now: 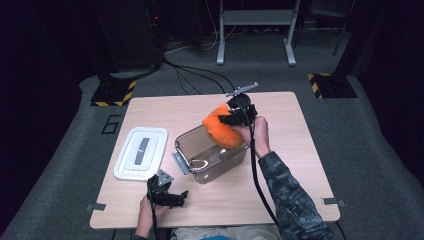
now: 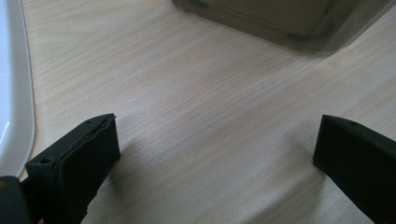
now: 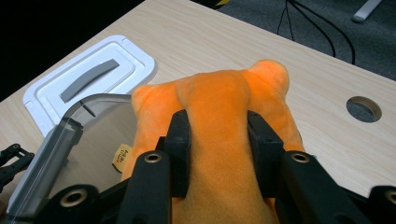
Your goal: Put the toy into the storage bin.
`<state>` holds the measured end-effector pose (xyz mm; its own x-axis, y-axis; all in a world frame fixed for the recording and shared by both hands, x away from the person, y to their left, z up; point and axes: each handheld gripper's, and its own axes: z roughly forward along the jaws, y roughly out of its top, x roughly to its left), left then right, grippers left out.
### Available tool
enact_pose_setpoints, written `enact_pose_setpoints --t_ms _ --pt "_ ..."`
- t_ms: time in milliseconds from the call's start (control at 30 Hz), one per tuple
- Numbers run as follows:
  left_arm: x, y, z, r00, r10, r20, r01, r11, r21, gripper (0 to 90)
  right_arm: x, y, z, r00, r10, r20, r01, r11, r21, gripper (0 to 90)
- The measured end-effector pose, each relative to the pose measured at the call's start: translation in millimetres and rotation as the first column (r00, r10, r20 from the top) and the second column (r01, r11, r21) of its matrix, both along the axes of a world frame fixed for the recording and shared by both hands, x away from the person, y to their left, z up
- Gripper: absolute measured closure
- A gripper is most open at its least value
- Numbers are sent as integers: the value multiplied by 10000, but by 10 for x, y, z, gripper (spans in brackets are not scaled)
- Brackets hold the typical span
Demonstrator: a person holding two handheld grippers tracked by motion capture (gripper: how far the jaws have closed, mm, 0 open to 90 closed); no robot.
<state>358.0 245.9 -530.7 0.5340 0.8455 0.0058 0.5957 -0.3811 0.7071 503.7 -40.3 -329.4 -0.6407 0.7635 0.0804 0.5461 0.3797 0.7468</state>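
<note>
An orange plush toy [image 1: 222, 131] hangs partly inside a clear plastic box [image 1: 212, 159] at the middle of the table. My right gripper [image 1: 235, 118] is shut on the plush toy [image 3: 219, 126], its black pads squeezing the soft body from both sides above the box's far right corner. The box's smoky wall [image 3: 56, 149] shows below and left of the toy. My left gripper [image 1: 172, 199] rests near the table's front edge, in front of the box, with its jaws wide apart and bare wood [image 2: 210, 140] between them.
A white lid [image 1: 141, 152] with a grey handle lies flat left of the box; its edge [image 2: 14, 107] shows beside my left jaw. A round cable hole [image 3: 364, 108] sits in the tabletop. Cables and yellow-black stand bases lie on the floor beyond the table.
</note>
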Motion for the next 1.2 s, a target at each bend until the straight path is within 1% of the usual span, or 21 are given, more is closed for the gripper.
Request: enact_pose_setpoints --t_ms 300,500,567,600,667,767,800,833,867,900,933,1133,1200 --pt "0 0 0 10000 1 -2 -1 10000 -4 1 21 -27 -93 10000 -5 -73 4 10000 -68 652" --pt "0 0 0 10000 5 0 -5 10000 -9 1 39 -31 -161 9999 110 -101 -110 9999 14 647" --pt "1 2 1 10000 -28 -28 28 10000 -15 1 39 -27 -184 9997 79 -221 -78 10000 51 645" --pt "1 1 1 10000 -15 -19 15 10000 -24 1 45 -30 -196 9998 102 -166 -101 9999 54 644" --pt "0 2 1 10000 -24 -24 24 10000 -14 1 47 -27 -220 9996 3 -285 2 9999 169 642" --pt "0 1 1 10000 -20 -22 20 10000 -18 1 56 -36 -253 9994 1 -349 7 9997 244 638" --pt "0 -4 -1 10000 31 -14 -31 9999 -101 1 61 -38 -265 9994 17 -344 -8 9996 271 636" --pt "1 1 1 10000 -16 -29 16 10000 -31 1 65 -43 -276 9993 26 -361 -16 9996 277 635" --pt "3 6 3 10000 -55 -13 55 10000 37 1 64 -50 -291 9988 -14 -480 31 9994 350 632" --pt "3 6 3 10000 -55 -13 55 10000 37 1 64 -50 -291 9988 -14 -480 31 9994 350 632" --pt "2 5 3 10000 -45 -19 45 10000 25 1 71 -58 -305 9993 41 -361 -28 9993 378 632" --pt "2 4 3 10000 -42 -18 42 10000 18 1 72 -79 -384 9984 -61 -559 93 9983 577 623" --pt "3 4 2 10000 -34 7 34 10000 14 1 81 -84 -403 9987 -11 -506 41 9982 601 618"
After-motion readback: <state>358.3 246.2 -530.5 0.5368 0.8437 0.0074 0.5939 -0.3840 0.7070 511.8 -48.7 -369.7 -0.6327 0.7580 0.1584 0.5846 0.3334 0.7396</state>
